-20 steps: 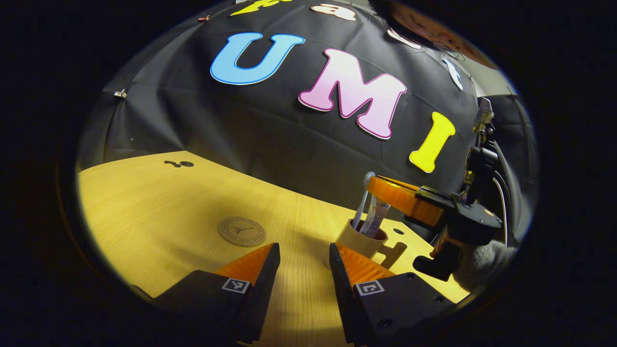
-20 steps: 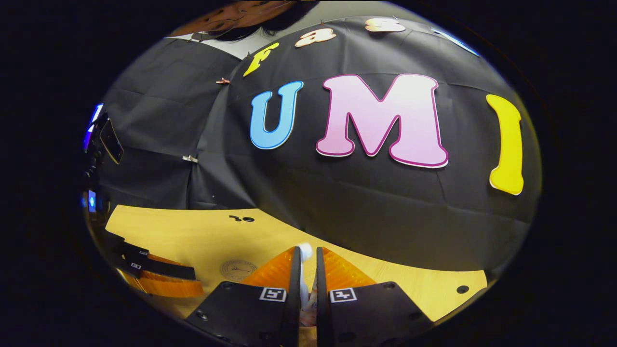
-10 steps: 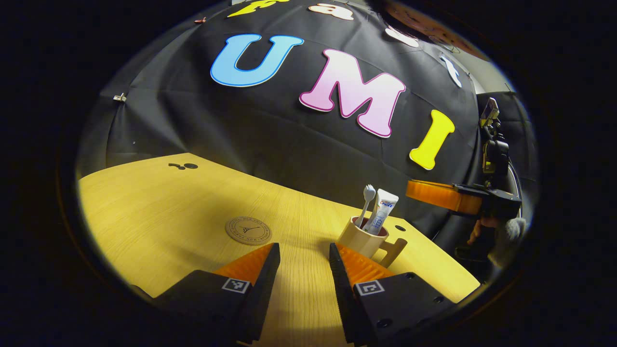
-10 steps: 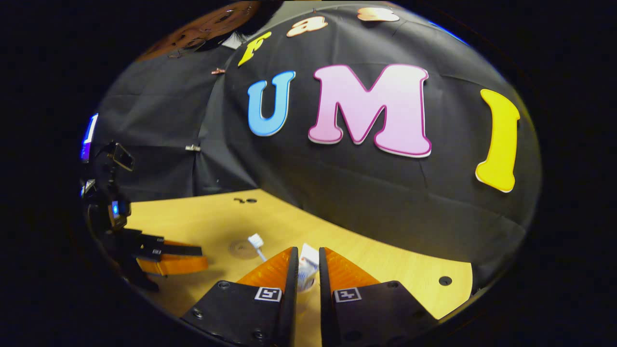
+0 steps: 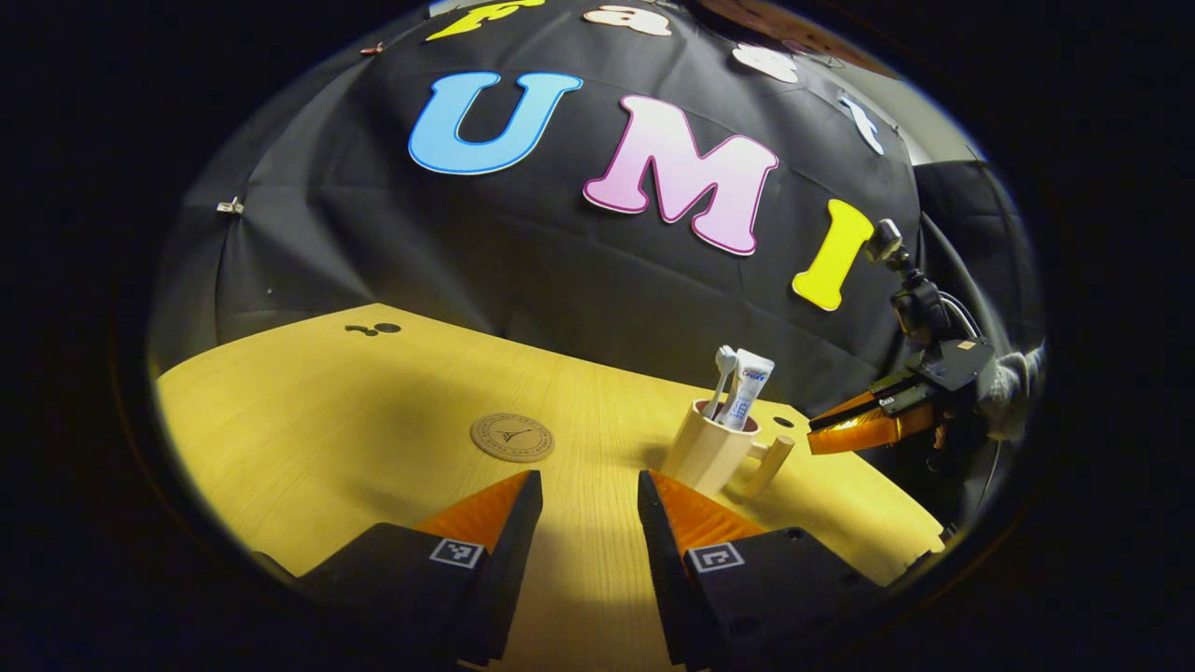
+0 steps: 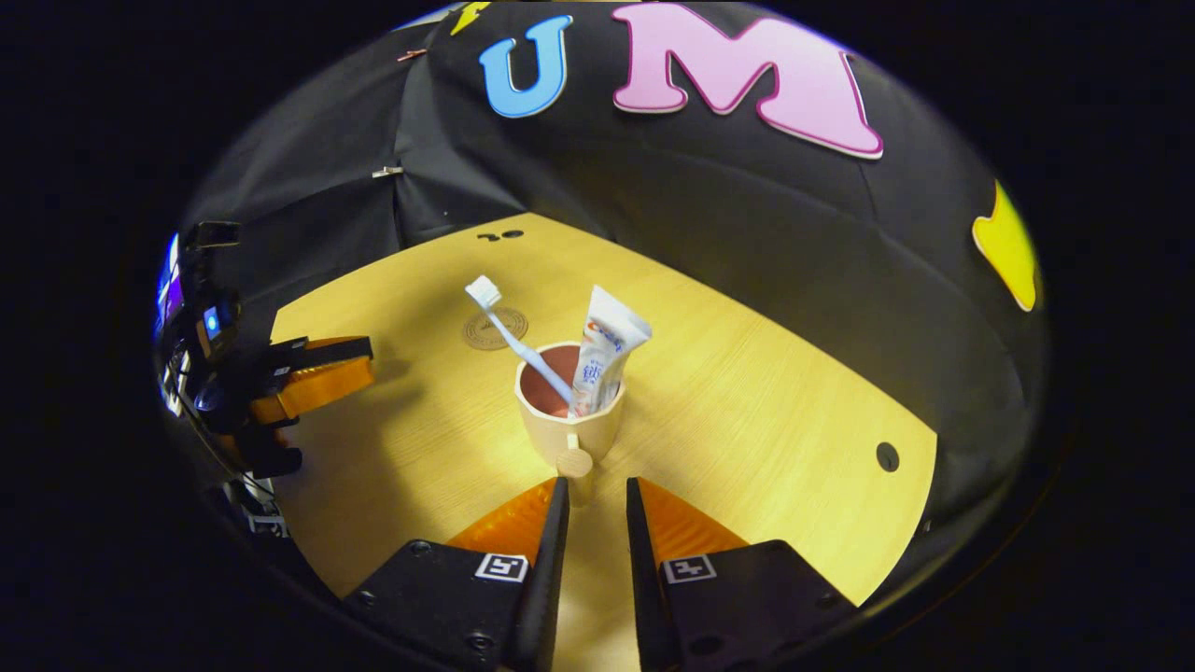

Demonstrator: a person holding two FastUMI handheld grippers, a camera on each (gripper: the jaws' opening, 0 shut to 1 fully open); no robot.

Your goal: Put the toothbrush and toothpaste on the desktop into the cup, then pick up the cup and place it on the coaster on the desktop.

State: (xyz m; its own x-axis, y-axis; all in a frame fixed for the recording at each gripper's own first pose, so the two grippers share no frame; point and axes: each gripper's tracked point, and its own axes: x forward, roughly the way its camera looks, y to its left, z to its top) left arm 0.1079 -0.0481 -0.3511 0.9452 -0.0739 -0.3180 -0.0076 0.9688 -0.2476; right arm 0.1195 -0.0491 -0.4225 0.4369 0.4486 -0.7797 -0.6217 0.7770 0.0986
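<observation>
A beige cup [image 6: 568, 422] stands on the wooden desktop [image 6: 747, 411] with its handle [image 6: 575, 463] pointing at my right gripper [image 6: 594, 485]. A white toothbrush [image 6: 518, 338] and a toothpaste tube [image 6: 602, 347] lean inside it. My right gripper is open, its tips just short of the handle and touching nothing. In the left gripper view the cup [image 5: 707, 455] stands right of centre, holding the toothbrush [image 5: 723, 375] and the toothpaste [image 5: 750, 385]. The round coaster [image 5: 512, 437] lies to its left. My left gripper [image 5: 590, 487] hovers open and empty over the desktop.
The coaster [image 6: 495, 329] lies beyond the cup in the right gripper view. The left gripper [image 6: 313, 373] hovers at the left side there. The right gripper [image 5: 868, 425] sits right of the cup in the left gripper view. Dark holes [image 6: 885, 456] mark the desktop.
My right gripper has let go of the toothpaste, which now stands in the cup, and has drawn back and down to the handle side. The left gripper has barely shifted.
</observation>
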